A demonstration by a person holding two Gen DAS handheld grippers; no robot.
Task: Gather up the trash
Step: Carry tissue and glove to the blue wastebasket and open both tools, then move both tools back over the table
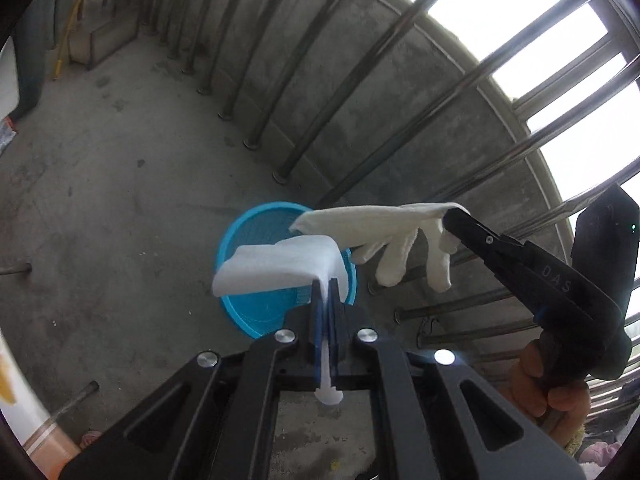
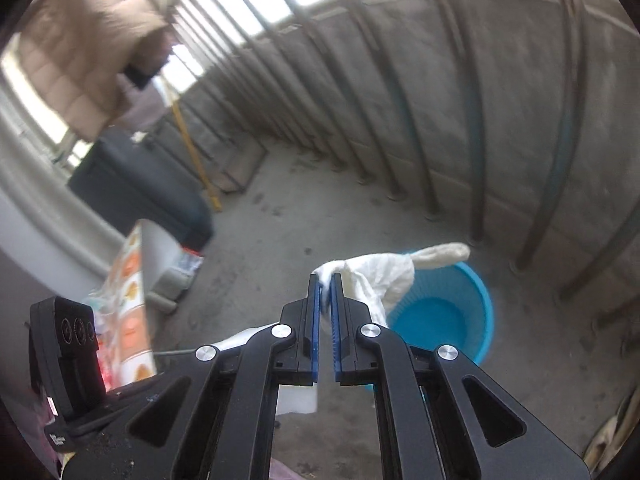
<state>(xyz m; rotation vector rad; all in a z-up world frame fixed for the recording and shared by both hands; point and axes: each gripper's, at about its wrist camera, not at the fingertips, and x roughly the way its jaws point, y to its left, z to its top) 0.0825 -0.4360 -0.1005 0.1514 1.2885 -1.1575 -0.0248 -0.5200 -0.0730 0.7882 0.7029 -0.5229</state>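
White cotton glove [image 1: 384,236] pinched at cuff by right gripper [image 1: 452,216], fingers dangling above round blue plastic basket [image 1: 240,248]. Folded white foam sheet [image 1: 276,268] clamped between near-closed pads of left gripper [image 1: 326,300], over basket rim. Basket on stained grey concrete floor [image 1: 120,184], near concrete parapet with steel railing bars [image 1: 304,64]. Yellow pole [image 2: 192,152] in far corner.

One blue basket [image 1: 244,312], one white glove [image 1: 384,236], one white folded sheet [image 1: 276,268] (foam, perhaps), two grippers
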